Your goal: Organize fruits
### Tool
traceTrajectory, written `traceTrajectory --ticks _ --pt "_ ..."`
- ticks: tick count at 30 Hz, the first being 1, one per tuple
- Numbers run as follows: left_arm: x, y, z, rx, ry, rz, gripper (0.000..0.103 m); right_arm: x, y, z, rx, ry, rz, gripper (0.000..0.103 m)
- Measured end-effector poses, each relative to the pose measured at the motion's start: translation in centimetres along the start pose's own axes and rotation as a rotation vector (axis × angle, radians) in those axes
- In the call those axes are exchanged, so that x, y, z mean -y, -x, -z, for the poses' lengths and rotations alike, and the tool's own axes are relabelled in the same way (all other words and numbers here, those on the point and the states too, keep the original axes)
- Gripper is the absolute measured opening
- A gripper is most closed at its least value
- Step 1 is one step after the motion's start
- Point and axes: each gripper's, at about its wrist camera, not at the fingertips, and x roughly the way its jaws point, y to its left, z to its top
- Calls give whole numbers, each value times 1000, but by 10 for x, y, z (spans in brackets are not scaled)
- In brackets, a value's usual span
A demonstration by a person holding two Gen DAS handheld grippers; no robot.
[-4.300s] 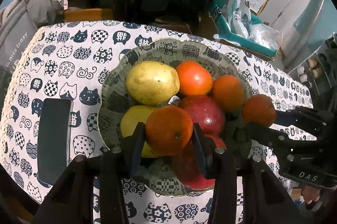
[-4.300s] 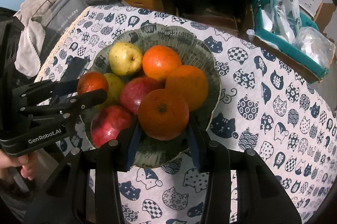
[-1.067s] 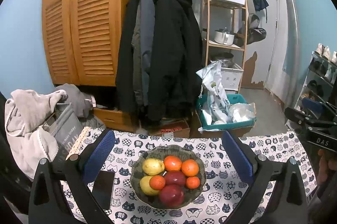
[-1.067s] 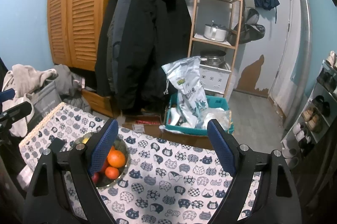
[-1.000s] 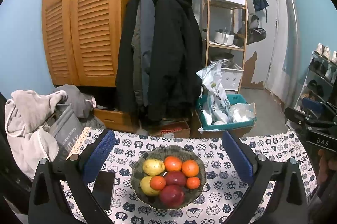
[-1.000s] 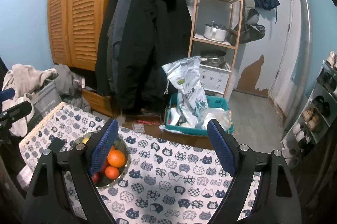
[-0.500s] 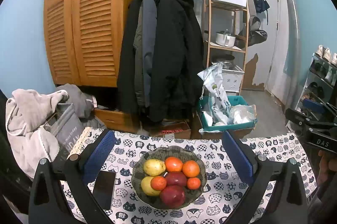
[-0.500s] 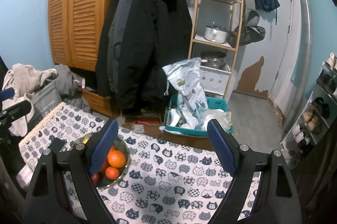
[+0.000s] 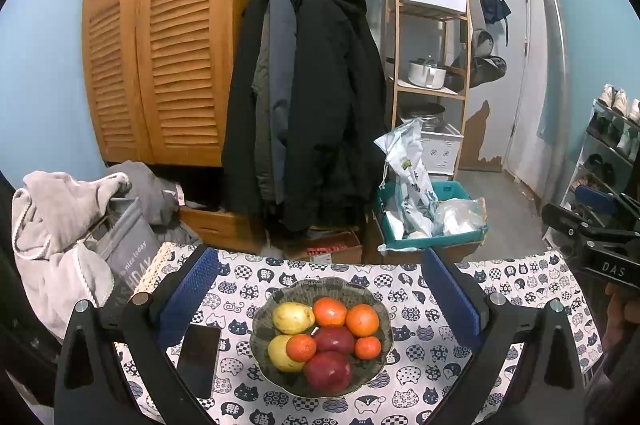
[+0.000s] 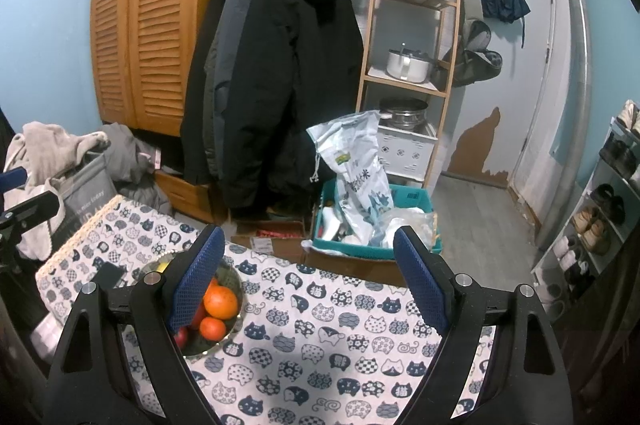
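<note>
Fruits (image 9: 326,339) fill bowl (image 9: 260,321); left tongs (image 9: 324,299) and right tongs (image 10: 310,275) gape wide (both empty)

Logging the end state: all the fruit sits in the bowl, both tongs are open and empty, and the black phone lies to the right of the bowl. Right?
Not quite. In the left wrist view the black phone lies to the left of the bowl, not the right. The rest holds: the fruit is in the bowl, and the left tongs and right tongs are open and empty.
</note>
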Motion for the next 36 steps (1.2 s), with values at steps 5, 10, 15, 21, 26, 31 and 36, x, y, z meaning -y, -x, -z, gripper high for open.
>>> traceTrajectory --ticks 5,10,15,21,26,31,36 --pt "-1 1 -1 -1 0 -1 102 0 0 0 1 1 0 85" --pt "-1 2 -2 -1 -3 -1 102 0 1 0 1 0 0 85" --pt "-1 2 -2 -1 -2 -4 102 0 1 -1 1 2 -1 85" --pt "-1 2 -2 0 -4 -3 102 0 2 -1 2 1 0 85" --pt "-1 2 -2 -1 -3 -3 102 -1 2 -1 2 2 0 85" --pt "-7 3 -3 1 -7 -13 102 -1 2 -1 2 2 0 85" --pt "-11 4 -3 0 -13 -25 102 -1 2 -1 2 3 0 85"
